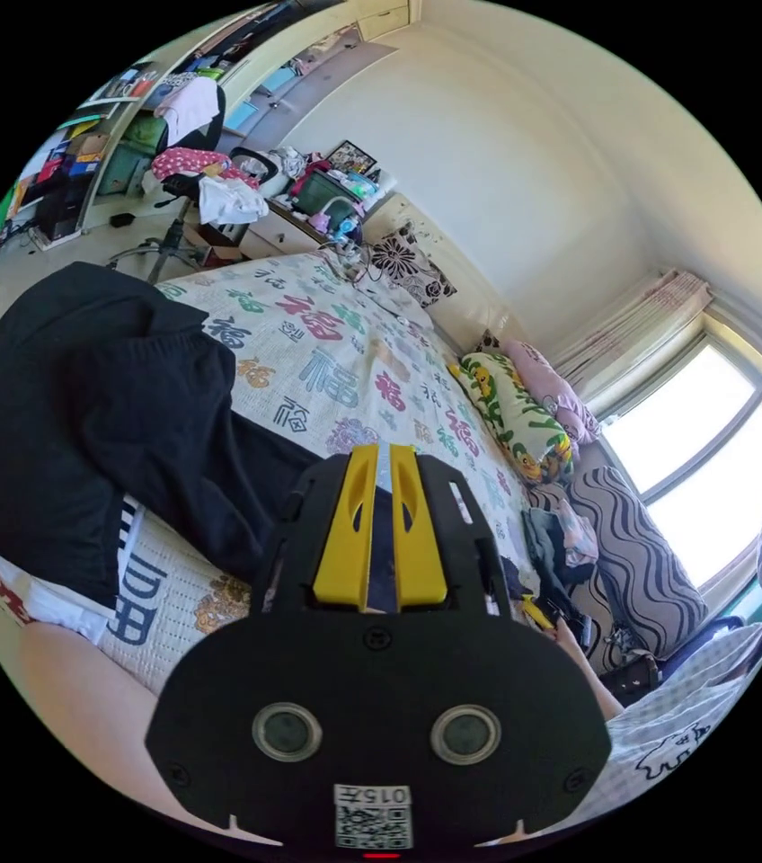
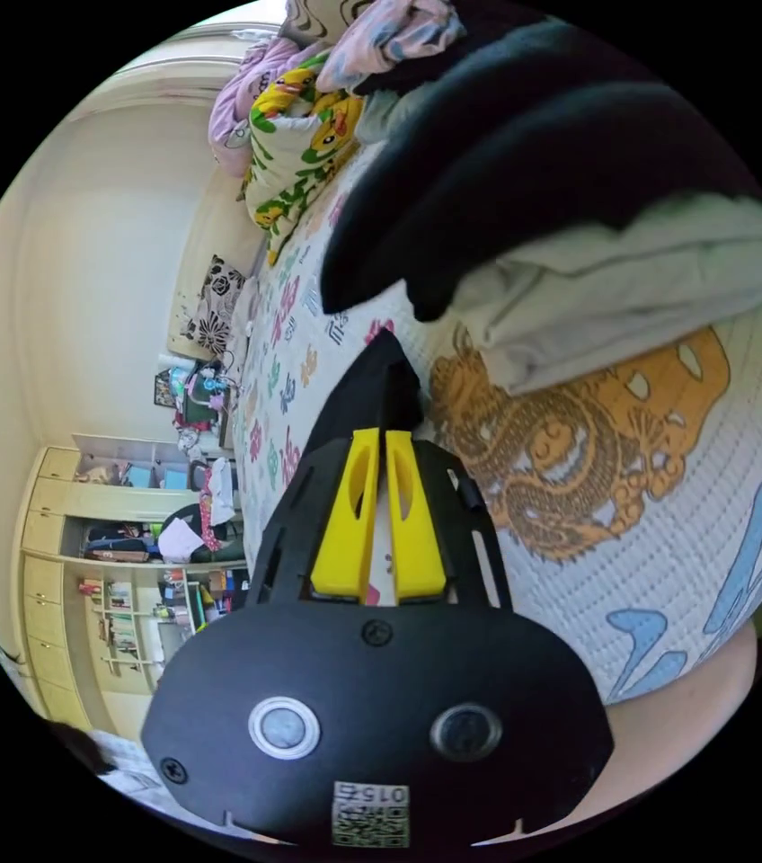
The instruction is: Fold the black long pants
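In the left gripper view, the left tool [image 1: 380,467] pinches dark cloth of the black pants [image 1: 102,404], which trail toward the frame's left across the bed [image 1: 345,360]. In the right gripper view, the right tool [image 2: 378,449] grips a black corner, with the pants' bulk [image 2: 525,153] at upper right.

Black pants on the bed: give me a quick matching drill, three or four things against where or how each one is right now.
Things:
1. black pants
2. left gripper
3. right gripper
4. floral pillow

States:
A. lies at the far side of the bed, next to the pink bedding
B. jaws closed on a dark fold, printed bedspread beyond it
C. jaws closed on a dark point of cloth, near the orange dragon print
D. spread in a crumpled heap over the printed bedspread

Pairs: 1-D, 2-B, 3-C, 4-A
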{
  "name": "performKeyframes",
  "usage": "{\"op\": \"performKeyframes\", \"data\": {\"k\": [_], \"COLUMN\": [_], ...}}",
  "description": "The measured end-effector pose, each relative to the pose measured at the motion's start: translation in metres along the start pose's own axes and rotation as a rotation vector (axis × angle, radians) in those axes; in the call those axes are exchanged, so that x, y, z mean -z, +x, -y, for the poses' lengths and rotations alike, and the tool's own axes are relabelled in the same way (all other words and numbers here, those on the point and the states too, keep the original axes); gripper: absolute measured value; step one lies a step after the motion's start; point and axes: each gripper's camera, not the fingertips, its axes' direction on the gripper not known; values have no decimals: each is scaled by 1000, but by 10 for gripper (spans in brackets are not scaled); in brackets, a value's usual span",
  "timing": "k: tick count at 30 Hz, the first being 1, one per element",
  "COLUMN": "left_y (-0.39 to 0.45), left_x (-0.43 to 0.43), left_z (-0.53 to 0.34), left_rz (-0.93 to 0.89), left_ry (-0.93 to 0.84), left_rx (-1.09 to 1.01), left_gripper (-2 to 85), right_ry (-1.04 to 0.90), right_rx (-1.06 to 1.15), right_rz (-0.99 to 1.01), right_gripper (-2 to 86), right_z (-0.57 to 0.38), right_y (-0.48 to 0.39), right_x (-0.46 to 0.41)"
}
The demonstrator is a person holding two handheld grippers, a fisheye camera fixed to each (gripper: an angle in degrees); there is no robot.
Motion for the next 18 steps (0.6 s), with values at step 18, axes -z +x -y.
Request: {"op": "performKeyframes", "data": {"k": [18], "left_y": [-75], "left_x": [-66], "left_z": [-42], "left_rz": [-16], "left_ry": [-77], "left_rx": [70], "left_gripper": [23], "right_ry": [51], "right_rx": [-182], "right_rz": [362], "right_gripper": [120], "right_z": [64], "right_y": [63], "right_x": [19]}}
